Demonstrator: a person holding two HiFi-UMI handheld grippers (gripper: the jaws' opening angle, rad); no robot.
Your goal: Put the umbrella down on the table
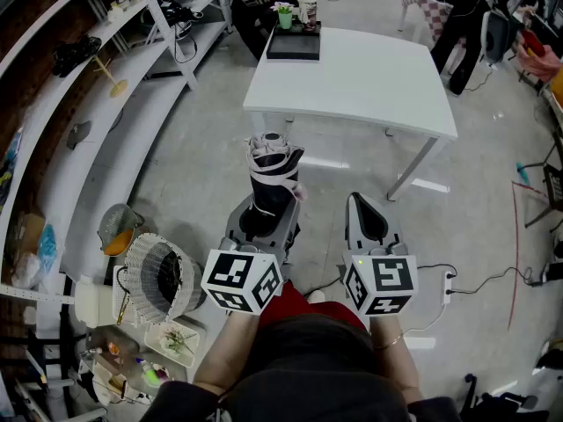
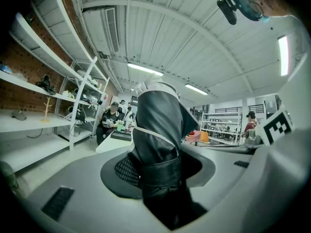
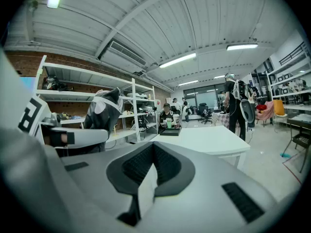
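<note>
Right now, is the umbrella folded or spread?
Folded: the umbrella is a strapped-up bundle, standing upright in the left tongs.

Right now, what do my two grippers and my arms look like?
The left gripper and right gripper are pale grey tapering shells with black textured pads. Each carries a white cube, left cube and right cube, printed with black square markers. A thin bracelet circles the right wrist. The top is dark.

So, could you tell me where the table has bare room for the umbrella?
The table is bare from its near edge across to its right end, likely ample for the umbrella; only the far left corner is crowded, with a black tray and cups.
</note>
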